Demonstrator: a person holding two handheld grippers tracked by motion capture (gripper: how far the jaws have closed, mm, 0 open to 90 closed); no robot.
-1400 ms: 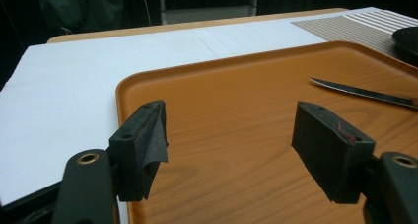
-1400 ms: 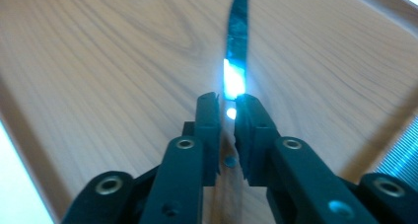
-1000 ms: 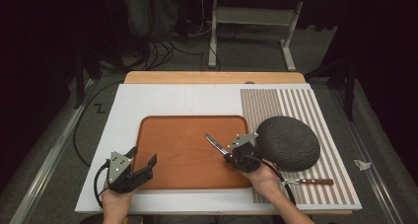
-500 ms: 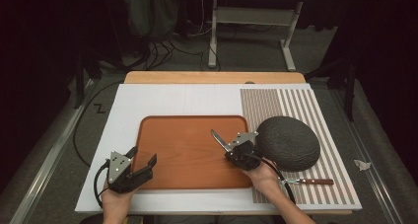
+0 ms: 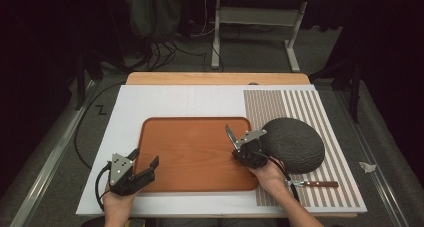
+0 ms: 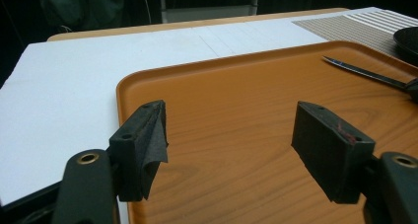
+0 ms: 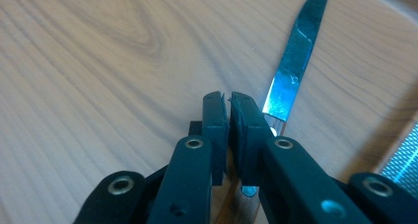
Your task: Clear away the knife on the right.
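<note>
The right gripper (image 5: pixel 239 146) is clamped on a knife (image 7: pixel 297 61) above the orange tray (image 5: pixel 165 174) — blade best lowered flat, well inside the rim. The left gripper (image 5: pixel 142 159) waits, jaws apart, at the tray's near-left corner.

1. No words, labels, brand names, numbers or signs can be read in any of the three views.
2. The orange tray (image 5: pixel 195 157), the striped mat (image 5: pixel 300 107) and the white board (image 5: pixel 165 102) on the desk carry no legible writing.
</note>
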